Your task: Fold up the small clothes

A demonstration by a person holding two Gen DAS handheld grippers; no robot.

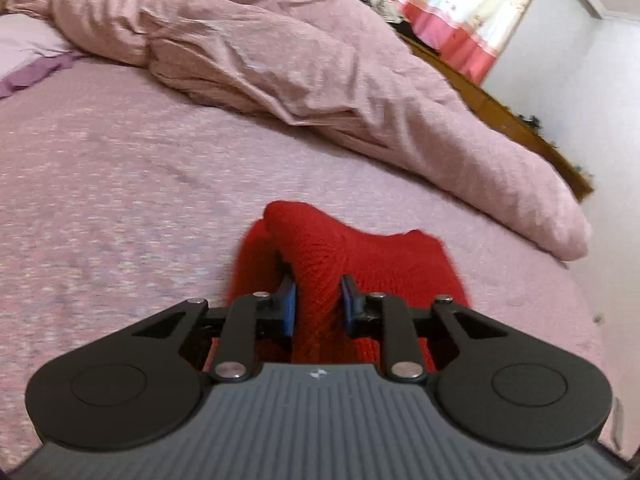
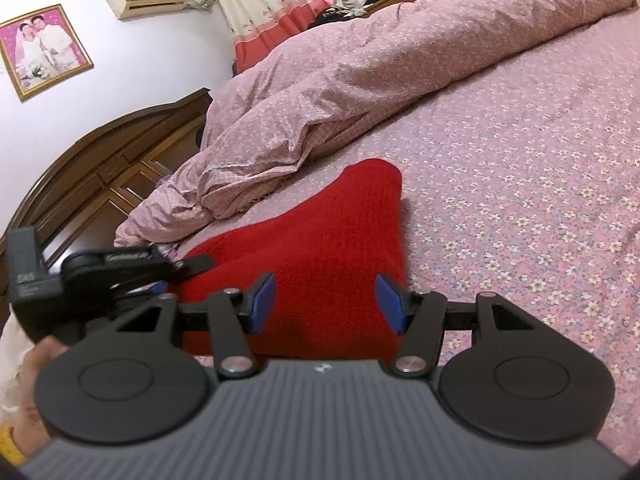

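Note:
A red knit garment (image 1: 360, 256) lies on the pink bed cover, bunched into a raised ridge. My left gripper (image 1: 319, 300) is shut on that ridge, its blue pads (image 1: 289, 304) pressing the knit from both sides. In the right wrist view the same red garment (image 2: 320, 240) spreads out flat towards a far corner. My right gripper (image 2: 326, 302) stands open over its near edge, the blue pads (image 2: 390, 306) set wide apart with cloth below and between them. The left gripper (image 2: 176, 276) shows at the garment's left edge, with a hand behind it.
A crumpled pink duvet (image 1: 280, 64) lies along the far side of the bed. The flowered bed cover (image 2: 520, 200) stretches flat to the right. A dark wooden headboard (image 2: 100, 168) stands at the left, and red-and-white curtains (image 2: 280, 8) hang behind.

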